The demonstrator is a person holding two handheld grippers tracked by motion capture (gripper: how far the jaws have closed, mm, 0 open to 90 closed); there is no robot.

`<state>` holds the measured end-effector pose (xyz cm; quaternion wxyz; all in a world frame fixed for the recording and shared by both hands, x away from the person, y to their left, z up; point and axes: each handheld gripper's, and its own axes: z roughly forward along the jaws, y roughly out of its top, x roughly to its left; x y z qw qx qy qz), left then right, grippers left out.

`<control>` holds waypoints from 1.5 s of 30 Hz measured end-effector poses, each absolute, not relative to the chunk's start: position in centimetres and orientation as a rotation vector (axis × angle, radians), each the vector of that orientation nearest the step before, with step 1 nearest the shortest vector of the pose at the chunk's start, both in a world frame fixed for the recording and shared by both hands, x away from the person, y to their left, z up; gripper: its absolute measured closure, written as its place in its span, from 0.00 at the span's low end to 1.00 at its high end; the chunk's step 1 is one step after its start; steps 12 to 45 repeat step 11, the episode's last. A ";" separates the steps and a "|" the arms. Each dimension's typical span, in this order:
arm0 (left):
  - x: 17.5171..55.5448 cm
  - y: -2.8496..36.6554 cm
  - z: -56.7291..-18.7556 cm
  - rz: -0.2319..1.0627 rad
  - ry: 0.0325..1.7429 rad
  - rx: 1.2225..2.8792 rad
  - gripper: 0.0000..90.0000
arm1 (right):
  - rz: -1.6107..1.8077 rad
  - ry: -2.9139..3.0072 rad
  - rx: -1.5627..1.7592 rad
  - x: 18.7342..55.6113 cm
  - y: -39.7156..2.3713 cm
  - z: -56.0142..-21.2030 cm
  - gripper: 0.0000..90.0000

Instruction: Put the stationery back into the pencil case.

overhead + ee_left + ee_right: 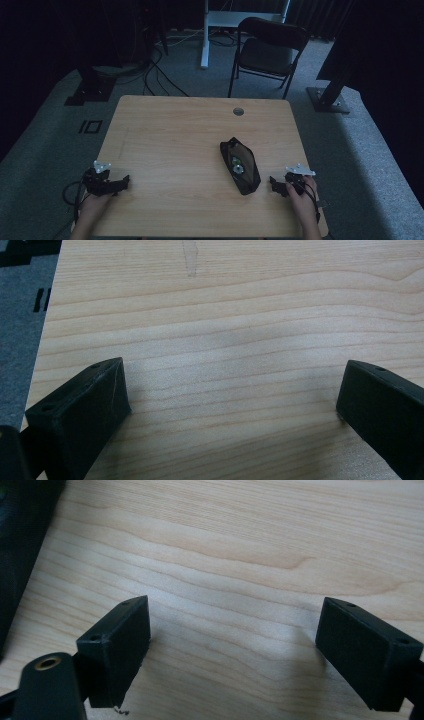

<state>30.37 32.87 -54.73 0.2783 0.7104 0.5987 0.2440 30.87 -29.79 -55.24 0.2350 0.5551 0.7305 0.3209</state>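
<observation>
Pouch [240, 165] sits unzipped mid-table. My left gripper [121, 183] and right gripper [273, 183] both gape wide, empty. I'd pin one end before reaching inside.

this looks like a lab or studio room set up for recording. a bare light wooden table [200, 130] with a cable hole [238, 111] at 12 o'clock stands on grey carpet [45, 145]. black curtains [75, 30] close in the room. a black folding chair [267, 50] sits at 1 o'clock beside a white stand leg [204, 35], loose cables [155, 75] trail at 11 o'clock, and black stand bases [327, 97] sit at 2 and 10 o'clock.
</observation>
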 end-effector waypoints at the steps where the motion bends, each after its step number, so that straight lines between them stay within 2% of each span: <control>1: 30.4 32.9 -54.7 0.655 1.606 1.906 0.01 | 0.880 2.002 1.529 30.9 -29.8 -55.2 0.15; 45: 30.4 32.9 -54.7 0.655 1.606 1.906 0.01 | 0.880 2.009 1.524 30.9 -29.7 -55.2 0.14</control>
